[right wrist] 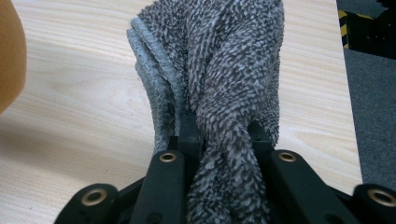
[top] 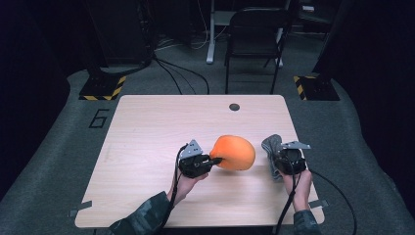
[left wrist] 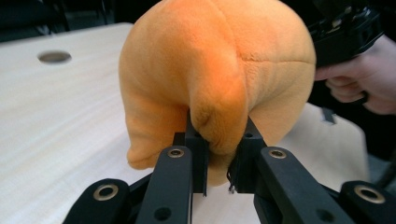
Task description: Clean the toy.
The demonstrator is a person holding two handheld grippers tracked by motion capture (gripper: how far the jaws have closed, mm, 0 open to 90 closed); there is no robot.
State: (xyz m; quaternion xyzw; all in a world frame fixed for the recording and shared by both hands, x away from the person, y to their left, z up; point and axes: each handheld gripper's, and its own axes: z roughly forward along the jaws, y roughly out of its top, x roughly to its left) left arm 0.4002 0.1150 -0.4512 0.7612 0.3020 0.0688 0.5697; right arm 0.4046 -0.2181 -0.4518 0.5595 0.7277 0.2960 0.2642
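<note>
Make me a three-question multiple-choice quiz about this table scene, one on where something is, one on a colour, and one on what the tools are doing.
1. Where is the grey cloth?
A. At the right gripper
B. Beside the round hole in the table
C. On the chair

2. What colour is the plush toy?
A. Green
B. Orange
C. White

3. What is the left gripper doing?
A. Standing open above the table
B. Lying loose on the table
C. Pinching a fold of the plush toy

Answers:
1 A: the right gripper view shows its jaws clamped on the cloth's twisted fabric.
2 B: it is bright orange in the high view and the left gripper view.
3 C: the left gripper view shows both jaws pressing a fold of plush.
</note>
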